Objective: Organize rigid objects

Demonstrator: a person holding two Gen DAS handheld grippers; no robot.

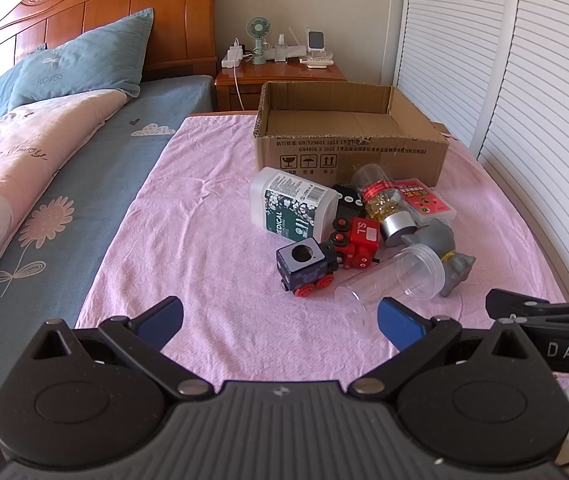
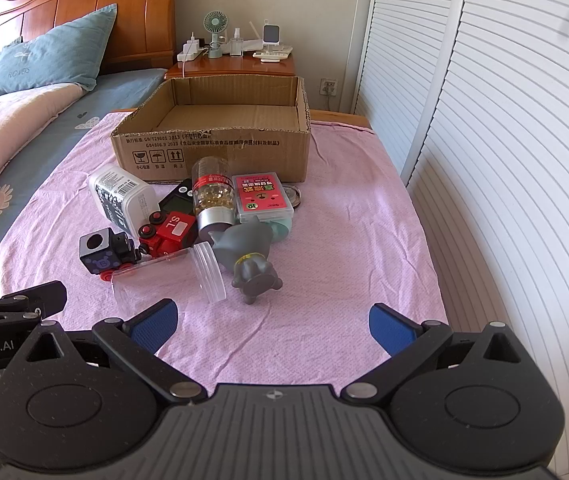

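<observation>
A bed with a wooden headboard and blue pillows stands on the left, and beside it a pink cloth covers a low surface. At the far end of the cloth sits an open cardboard box, and nothing can be seen inside it. The objects to organize lie in a heap on the cloth just in front of the box. A white medical bottle lies on its side at the left of the heap. A clear empty jar lies on its side at the near edge, touching a grey animal figure. A bottle of yellow capsules with a silver cap lies with its base toward the box, and next to it is a red card case. A red toy train and a dark blue toy train are at the left part of the heap, close together. A black device is partly hidden under the others. The left gripper hovers over bare cloth near the heap with its jaws wide apart and nothing between them. The right gripper is also spread wide and empty, close to the grey figure.
</observation>
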